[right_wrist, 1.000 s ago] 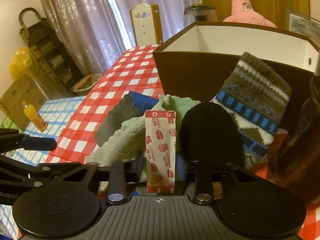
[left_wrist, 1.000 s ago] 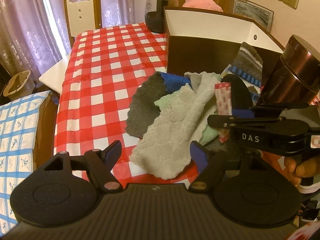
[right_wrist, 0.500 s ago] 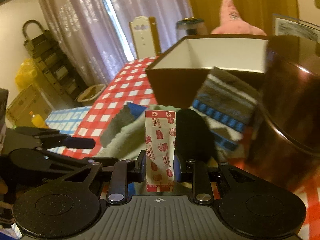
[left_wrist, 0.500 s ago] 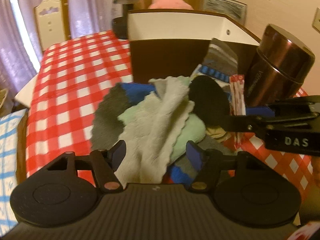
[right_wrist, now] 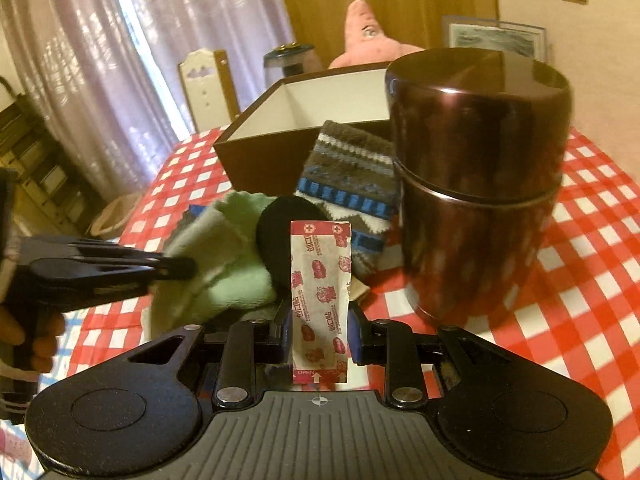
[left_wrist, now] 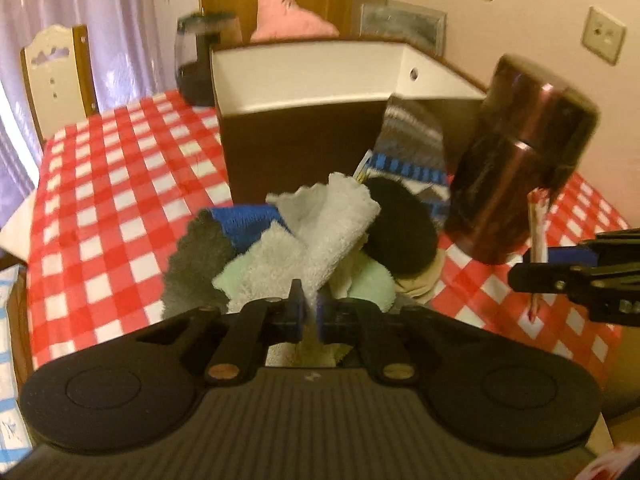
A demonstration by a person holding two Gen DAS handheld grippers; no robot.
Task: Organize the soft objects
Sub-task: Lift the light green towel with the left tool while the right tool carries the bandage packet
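Observation:
A pile of soft cloths lies on the checked table: a light grey fleece cloth (left_wrist: 332, 232), a pale green cloth (right_wrist: 236, 280), a dark grey cloth (left_wrist: 196, 264), a blue cloth (left_wrist: 248, 224), a black round pad (left_wrist: 400, 228) and a striped knit sock (right_wrist: 352, 176). My left gripper (left_wrist: 309, 316) is shut on the near end of the light grey cloth. My right gripper (right_wrist: 319, 332) is shut on a red-printed bandage packet (right_wrist: 320, 300), held upright beside the pile; it also shows in the left wrist view (left_wrist: 538, 236).
An open brown box (left_wrist: 304, 80) with a white inside stands behind the pile. A tall dark brown metal canister (right_wrist: 476, 176) stands right of the pile. A dark jar (left_wrist: 200, 60), a pink plush (left_wrist: 292, 16) and a chair (left_wrist: 56, 72) are at the far side.
My left gripper moved forward onto the pile and closed on the light grey cloth. My right gripper carried the bandage packet to the right, toward the canister.

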